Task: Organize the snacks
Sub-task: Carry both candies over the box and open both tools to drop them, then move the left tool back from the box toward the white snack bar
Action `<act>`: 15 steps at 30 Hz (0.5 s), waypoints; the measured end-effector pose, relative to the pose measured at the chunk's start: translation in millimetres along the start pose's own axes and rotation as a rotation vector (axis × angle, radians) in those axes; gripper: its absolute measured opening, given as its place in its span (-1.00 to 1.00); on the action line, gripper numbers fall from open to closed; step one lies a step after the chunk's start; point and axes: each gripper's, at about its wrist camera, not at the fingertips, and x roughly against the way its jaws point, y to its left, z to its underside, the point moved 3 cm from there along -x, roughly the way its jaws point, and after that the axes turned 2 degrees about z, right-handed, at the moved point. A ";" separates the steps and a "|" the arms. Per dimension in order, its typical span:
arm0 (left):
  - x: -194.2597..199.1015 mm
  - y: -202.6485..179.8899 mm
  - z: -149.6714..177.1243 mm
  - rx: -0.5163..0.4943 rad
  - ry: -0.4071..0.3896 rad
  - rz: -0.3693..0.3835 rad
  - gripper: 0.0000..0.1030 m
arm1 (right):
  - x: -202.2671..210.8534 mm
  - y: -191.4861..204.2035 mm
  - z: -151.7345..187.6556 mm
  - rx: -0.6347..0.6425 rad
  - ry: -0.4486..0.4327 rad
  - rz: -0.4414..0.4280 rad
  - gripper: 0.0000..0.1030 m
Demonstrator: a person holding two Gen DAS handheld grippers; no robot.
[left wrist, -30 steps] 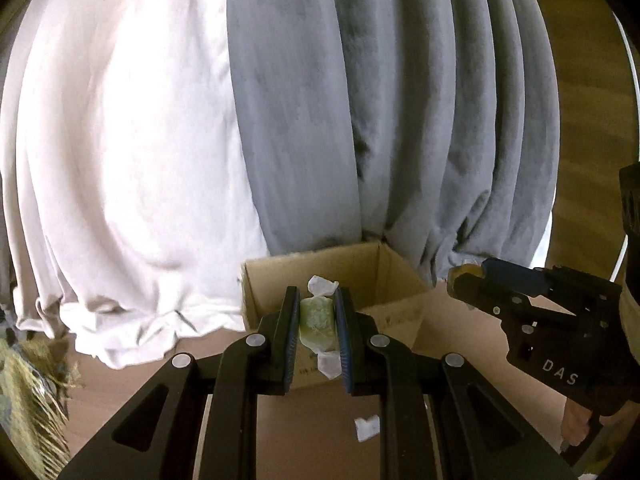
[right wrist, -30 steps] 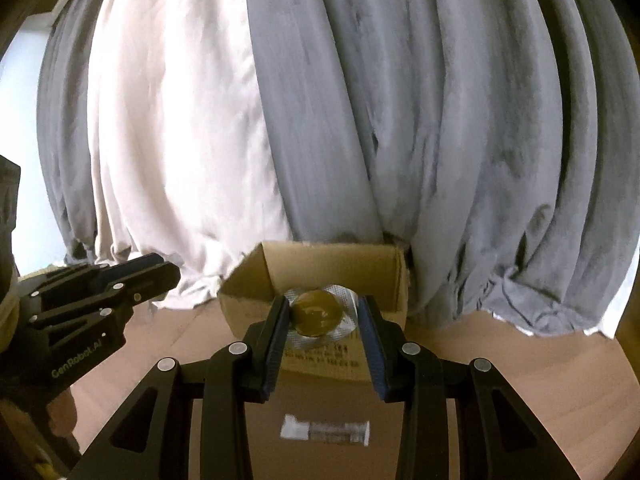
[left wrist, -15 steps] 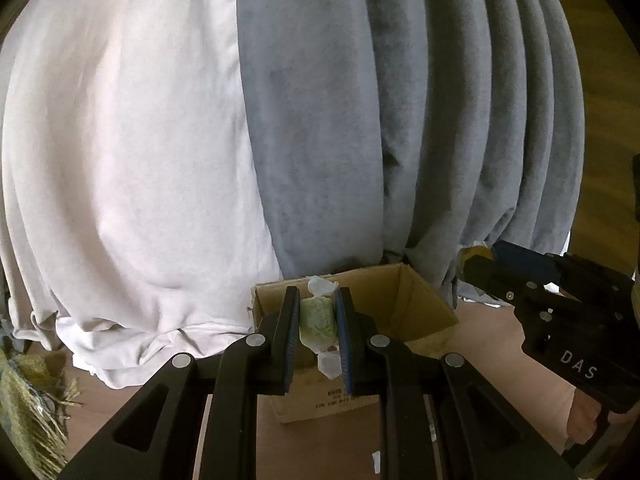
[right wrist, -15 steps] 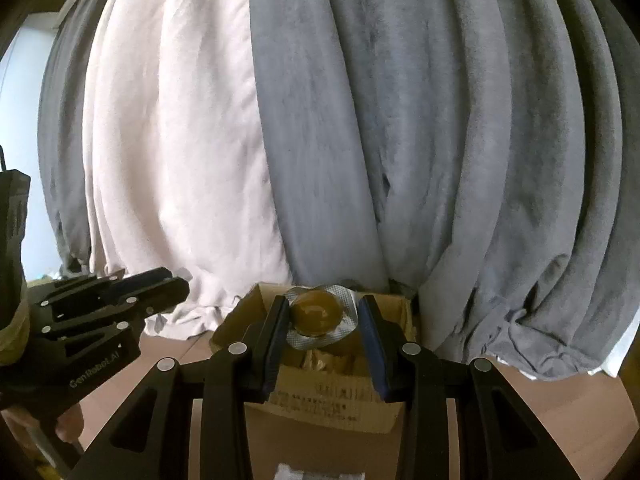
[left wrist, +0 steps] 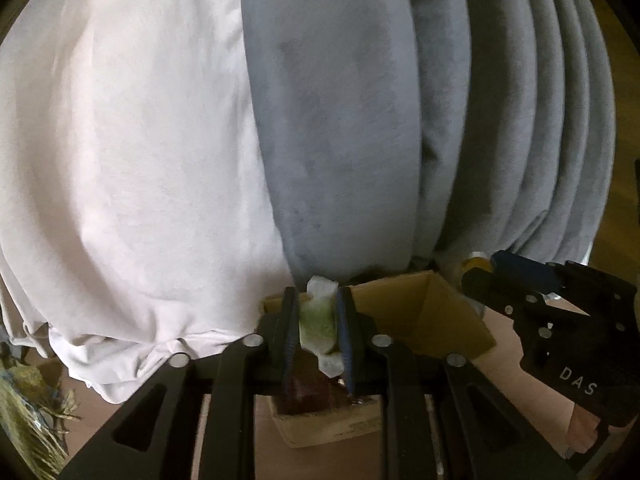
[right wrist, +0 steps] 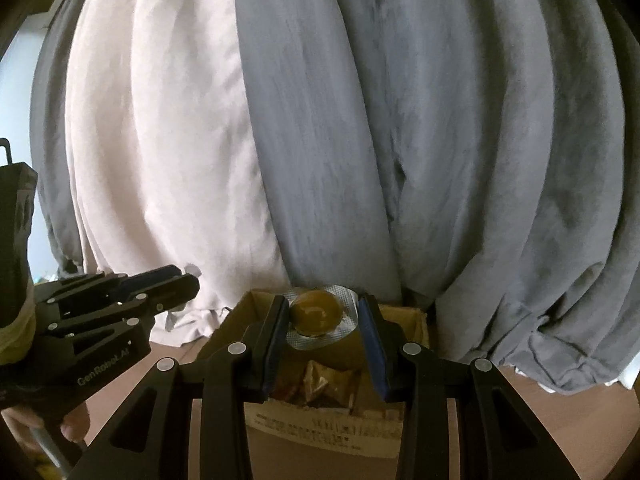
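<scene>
Both my grippers hold snacks over the open cardboard box (right wrist: pixel 328 424).

My left gripper (left wrist: pixel 318 332) is opening around a green wrapped candy (left wrist: pixel 318 320), which sits between its jaws; my right gripper (right wrist: pixel 323 340) clamps a foil-backed blister with an amber sweet (right wrist: pixel 318 316). Next, I'd release both inside the box.

Two handheld grippers in matte black plastic. The left gripper (left wrist: pixel 318 330) carries slim fingers (left wrist: pixel 289 332) lined with blue ribbed pads, round silver screws at each linkage joint and teardrop cut-outs in its arms. The right gripper (right wrist: pixel 323 334) shares that build: blue-padded fingers (right wrist: pixel 372 344), silver pivot screws, hollowed black arms. Seen side-on from the left wrist camera, its body bears white "DAS" lettering; from the right wrist camera, the left unit's flank reads "GenRobot.AI". Bare fingertips of a hand (right wrist: pixel 74 426) show beneath its handle.
</scene>
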 end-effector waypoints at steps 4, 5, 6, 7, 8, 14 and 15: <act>-7.1 4.8 2.3 0.009 0.010 -0.020 -0.11 | -18.0 -4.3 1.1 -0.018 0.040 0.005 -0.13; -5.6 4.9 4.1 0.008 0.009 -0.024 -0.05 | -21.8 -5.9 1.8 -0.023 0.051 0.014 0.08; -3.5 4.1 6.2 0.005 0.007 -0.030 0.05 | -22.9 -6.6 2.0 -0.025 0.050 0.020 0.15; -1.9 4.4 8.1 0.003 0.004 -0.033 0.08 | -22.5 -6.6 3.1 -0.021 0.044 0.028 0.15; 1.8 3.7 8.4 0.001 -0.001 -0.036 0.11 | -21.7 -5.7 4.8 -0.010 0.042 0.037 0.15; 17.4 -6.3 19.2 -0.023 -0.007 -0.013 0.20 | -8.9 -4.9 14.7 -0.010 0.052 0.028 0.16; 20.6 -9.1 21.1 -0.030 -0.005 -0.004 0.20 | -4.2 -5.6 17.4 -0.014 0.055 0.029 0.16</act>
